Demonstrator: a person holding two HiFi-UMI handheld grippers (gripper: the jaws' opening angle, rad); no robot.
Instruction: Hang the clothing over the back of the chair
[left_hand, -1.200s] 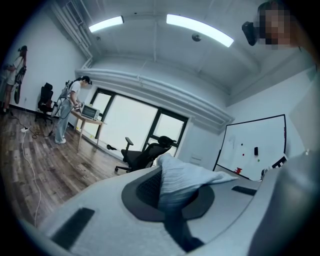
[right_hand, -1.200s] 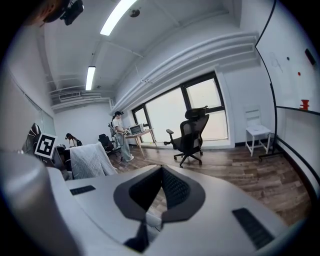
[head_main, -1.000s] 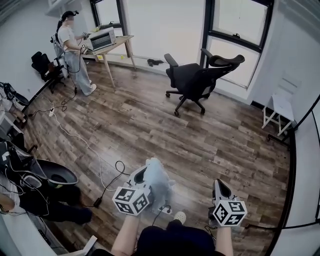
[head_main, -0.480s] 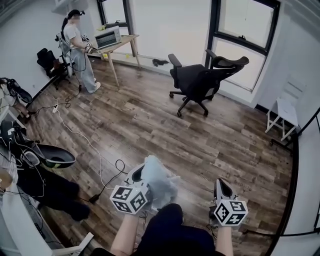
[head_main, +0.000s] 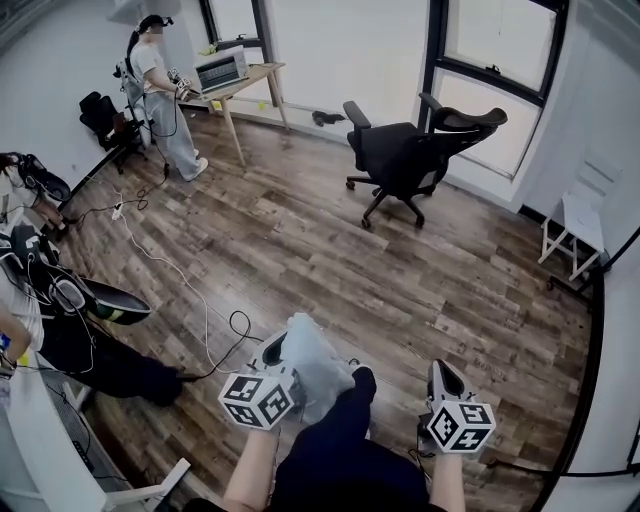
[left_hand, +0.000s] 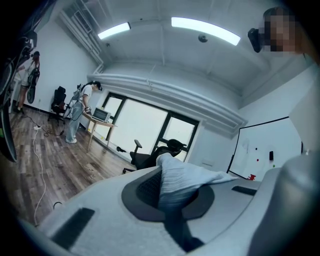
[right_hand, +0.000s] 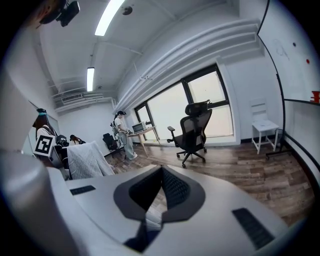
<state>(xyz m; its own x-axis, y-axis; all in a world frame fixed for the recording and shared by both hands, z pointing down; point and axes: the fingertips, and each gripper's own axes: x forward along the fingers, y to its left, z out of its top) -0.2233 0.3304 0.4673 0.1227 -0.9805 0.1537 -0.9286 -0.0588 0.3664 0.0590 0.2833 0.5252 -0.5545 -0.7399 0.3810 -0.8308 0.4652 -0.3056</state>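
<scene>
A pale grey-blue garment (head_main: 312, 362) hangs bunched from my left gripper (head_main: 278, 347), low in the head view, above the wearer's dark trouser leg. In the left gripper view the jaws of the left gripper (left_hand: 165, 172) are shut on a fold of the garment (left_hand: 182, 177). My right gripper (head_main: 441, 369) is held level to the right, its jaws together with nothing in them; the right gripper view shows the right gripper (right_hand: 161, 170) closed at the tips. The black office chair (head_main: 408, 155) stands far across the room by the window, its back toward the glass.
A person (head_main: 160, 95) stands at a wooden desk (head_main: 248, 82) with an appliance at the back left. Cables (head_main: 175, 285) trail over the wood floor. Another person with gear sits at the left edge (head_main: 60, 300). A white stool (head_main: 575, 225) stands at the right wall.
The head view has shifted forward and the wearer's dark leg has stepped in between the grippers. The garment stays clamped in the left gripper. The right gripper has barely moved.
</scene>
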